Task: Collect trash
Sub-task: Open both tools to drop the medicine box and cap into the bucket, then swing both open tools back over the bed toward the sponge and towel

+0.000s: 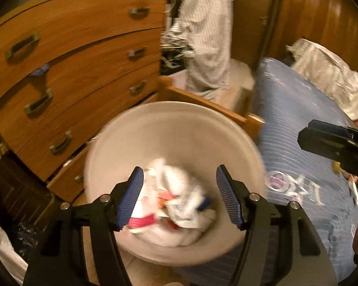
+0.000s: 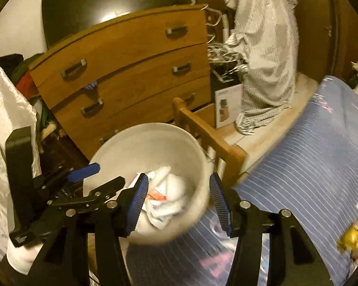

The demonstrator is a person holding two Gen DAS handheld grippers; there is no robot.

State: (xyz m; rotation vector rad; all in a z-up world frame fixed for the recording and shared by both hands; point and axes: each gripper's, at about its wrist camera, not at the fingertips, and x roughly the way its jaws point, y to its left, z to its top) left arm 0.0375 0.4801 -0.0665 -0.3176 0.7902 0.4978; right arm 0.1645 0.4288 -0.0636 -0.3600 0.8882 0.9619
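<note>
Over the bin (image 1: 155,128): both claws, left claw (image 1: 179,196) and right claw (image 2: 179,202), part-open, empty.
Done: trash (image 1: 174,205) inside.
Left: gold wrapper (image 2: 353,236) on bed (image 2: 310,155), right.

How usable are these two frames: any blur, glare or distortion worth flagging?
Left wrist view: the white bin and the trash in it are motion-smeared; the dresser bows from the fisheye. Right wrist view: the bin rim is smeared, glare sits on the dark panel, and warm light tints everything.
</note>
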